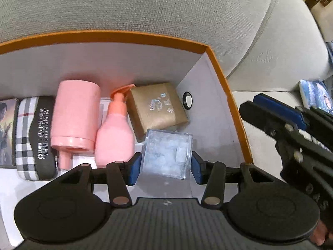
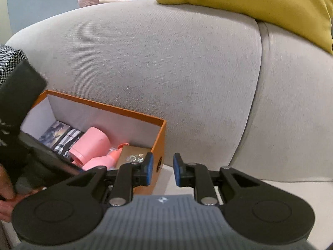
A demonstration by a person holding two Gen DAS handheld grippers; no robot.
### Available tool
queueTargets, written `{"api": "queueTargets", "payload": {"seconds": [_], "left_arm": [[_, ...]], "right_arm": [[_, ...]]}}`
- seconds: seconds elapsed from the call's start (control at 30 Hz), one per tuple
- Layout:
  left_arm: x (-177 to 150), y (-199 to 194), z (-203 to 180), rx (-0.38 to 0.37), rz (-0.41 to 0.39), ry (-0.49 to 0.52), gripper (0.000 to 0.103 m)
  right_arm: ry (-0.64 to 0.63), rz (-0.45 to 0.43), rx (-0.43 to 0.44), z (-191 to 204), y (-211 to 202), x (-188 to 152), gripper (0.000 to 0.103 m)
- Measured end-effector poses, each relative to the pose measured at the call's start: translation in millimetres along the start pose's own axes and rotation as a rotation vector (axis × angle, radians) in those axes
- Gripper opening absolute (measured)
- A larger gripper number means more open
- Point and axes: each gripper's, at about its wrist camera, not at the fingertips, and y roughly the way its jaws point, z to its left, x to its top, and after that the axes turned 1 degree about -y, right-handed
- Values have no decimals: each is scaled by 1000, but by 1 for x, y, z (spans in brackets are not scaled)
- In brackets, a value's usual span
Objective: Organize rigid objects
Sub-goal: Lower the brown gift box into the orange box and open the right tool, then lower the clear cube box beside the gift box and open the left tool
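One orange box [image 1: 229,95]. Inside it: one pink cup [image 1: 75,118], one pink pump bottle [image 1: 114,137], one gold carton [image 1: 156,110], one clear cube [image 1: 166,154], one plaid case [image 1: 31,137], one picture card [image 1: 7,133]. One grey sofa [image 2: 166,73], one yellow cushion [image 2: 249,2]. Two grippers.

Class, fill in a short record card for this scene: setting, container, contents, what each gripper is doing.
setting: grey sofa with a yellow cushion
container: orange box, white inside, open top
contents: pink cup on its side, pink pump bottle, gold box, plaid case, picture card box
left gripper: holds a clear plastic box over the orange box's right end
right gripper: empty, jaws slightly apart, outside the box
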Motion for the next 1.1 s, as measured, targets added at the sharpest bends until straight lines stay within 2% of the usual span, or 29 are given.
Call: {"api": "queueTargets", "payload": {"seconds": [0.17,0.2,0.23,0.3,0.43,0.5,0.57,0.63,0.8,1.1], "left_arm": [[2,9,-7,24,22,-7,56],[2,9,-5,23,25,-18,61],[2,7,-2,14,26,-29,67],[2,1,1,-20,29,-33,73],[-1,-13,3,-62,40,15,72],[-6,-20,2,-70,50,65,67],[-11,-20,0,-37,56,98,56],[-14,-16,-2,4,62,118,38],[-12,-5,-8,16,37,118,19],[-12,-10,-17,41,45,143,20]], "right_arm": [[4,31,7,-1,8,-6,22],[5,34,10,-2,8,-7,23],[9,34,10,-3,8,-7,25],[22,37,11,-5,6,-9,26],[55,42,14,-9,1,-14,26],[82,51,29,-11,-1,-16,26],[103,56,42,-13,-2,-19,26],[106,60,39,-12,-3,-21,26],[109,68,46,-10,-6,-24,26],[114,70,47,-7,-8,-25,26]]}}
